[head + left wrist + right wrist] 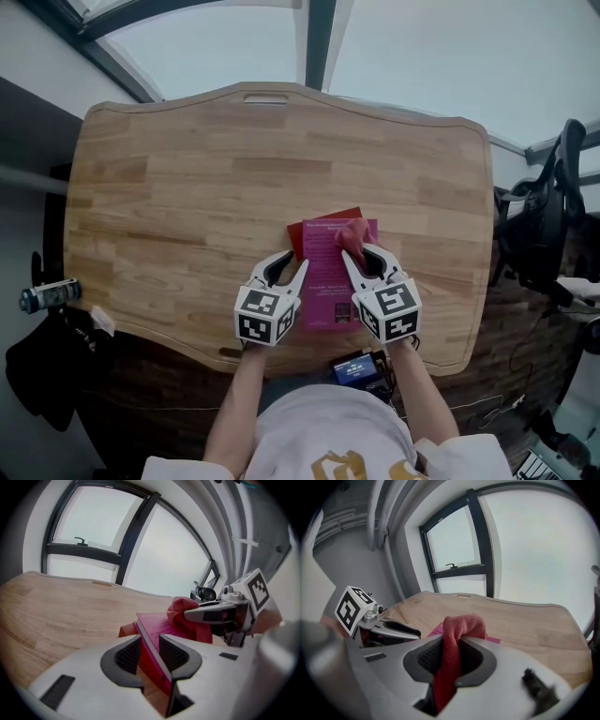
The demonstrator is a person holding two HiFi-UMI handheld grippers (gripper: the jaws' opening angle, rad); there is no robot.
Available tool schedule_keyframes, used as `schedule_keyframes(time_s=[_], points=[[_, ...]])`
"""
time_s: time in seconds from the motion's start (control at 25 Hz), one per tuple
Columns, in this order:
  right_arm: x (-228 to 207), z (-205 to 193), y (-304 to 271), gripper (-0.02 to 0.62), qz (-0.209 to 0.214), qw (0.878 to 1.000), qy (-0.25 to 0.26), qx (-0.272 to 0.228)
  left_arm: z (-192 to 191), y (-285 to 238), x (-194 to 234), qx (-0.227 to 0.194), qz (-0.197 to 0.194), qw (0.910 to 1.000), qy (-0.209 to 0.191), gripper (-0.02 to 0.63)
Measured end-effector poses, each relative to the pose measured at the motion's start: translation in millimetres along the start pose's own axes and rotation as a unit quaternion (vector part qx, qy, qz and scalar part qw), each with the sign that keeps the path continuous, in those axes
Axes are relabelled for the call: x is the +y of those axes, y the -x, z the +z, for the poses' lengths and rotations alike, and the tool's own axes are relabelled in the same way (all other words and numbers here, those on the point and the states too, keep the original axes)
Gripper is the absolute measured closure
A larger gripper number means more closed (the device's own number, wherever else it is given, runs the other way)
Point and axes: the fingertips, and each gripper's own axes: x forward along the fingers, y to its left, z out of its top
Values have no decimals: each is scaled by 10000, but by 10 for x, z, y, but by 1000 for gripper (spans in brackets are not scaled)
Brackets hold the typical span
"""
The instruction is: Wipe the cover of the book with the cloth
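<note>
- wooden table (187,187); magenta book (323,281) lies flat near its near edge, right of centre.
- a red-orange flat item (330,217) lies under the book, only its far corner showing.
- left gripper (150,638): jaws spread, straddling the book's left edge; a gap shows beside the left pad, so no pinch.
- right gripper (452,641): jaws pinching a red cloth (459,625), which bunches up past the tips.
- the cloth bunch rests on the book's far right part.
- the two grippers are side by side, the book's cover between them.
</note>
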Motion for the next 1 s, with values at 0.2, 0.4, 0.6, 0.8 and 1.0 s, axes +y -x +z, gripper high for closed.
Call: schedule_keyframes(time_s=[0.2, 0.4, 0.6, 0.8, 1.0], points=[[12, 21, -89, 525, 75, 9999, 50, 83, -30, -58, 3, 71, -117, 9997, 188, 485], [29, 33, -178, 525, 165, 9997, 93, 153, -35, -65, 11, 60, -235, 9989, 402, 485], [39, 9, -265, 525, 284, 9991, 122, 295, -26, -83, -26, 84, -391, 9986, 360, 512], [67, -33, -317, 525, 385, 9978, 261, 464, -46, -103, -4, 69, -667, 9927, 999, 512], [118, -97, -371, 525, 528, 9950, 427, 729, -46, -109, -14, 49, -1028, 9811, 1640, 494]])
